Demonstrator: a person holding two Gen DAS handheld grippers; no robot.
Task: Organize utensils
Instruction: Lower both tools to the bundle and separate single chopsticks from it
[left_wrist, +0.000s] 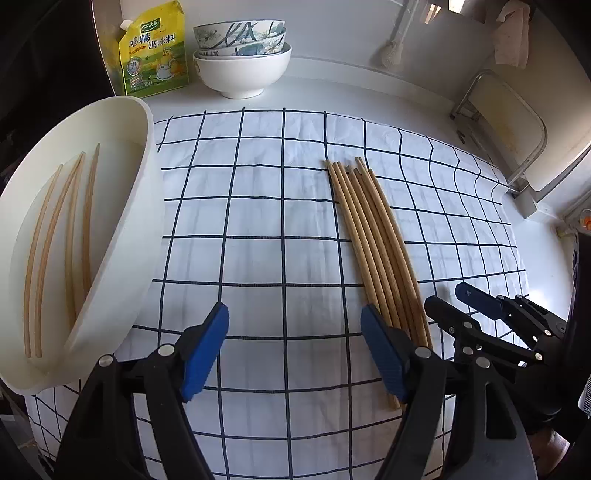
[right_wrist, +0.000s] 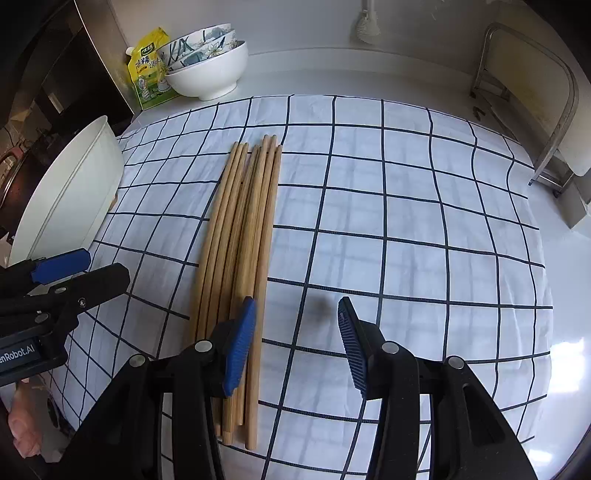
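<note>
Left wrist view first: the left hand-held gripper (left_wrist: 294, 350) is spread wide with nothing between its blue pads, hovering low over the checked cloth (left_wrist: 258, 221). The bundle of chopsticks (left_wrist: 373, 243) lies on the cloth just to its right, the near ends running behind the right-side pad. On the left, a white oval tub (left_wrist: 144, 206) sits tilted toward the camera with four chopsticks in the tub (left_wrist: 55, 240) already lying inside. The right hand-held gripper (left_wrist: 443, 299) pokes in from the right, just beside the bundle. At the back there's a stack of bowls (left_wrist: 242, 70) and a yellow seasoning pouch (left_wrist: 155, 55).

Right wrist view: this one's jaws are open too, holding nothing. The bundle sits left of centre, its near ends passing under the left-side pad. Off to the left you can see the other gripper (right_wrist: 74, 273), then the tub. A metal rack (right_wrist: 535, 122) stands on the white bench (right_wrist: 576, 332) at far right.
</note>
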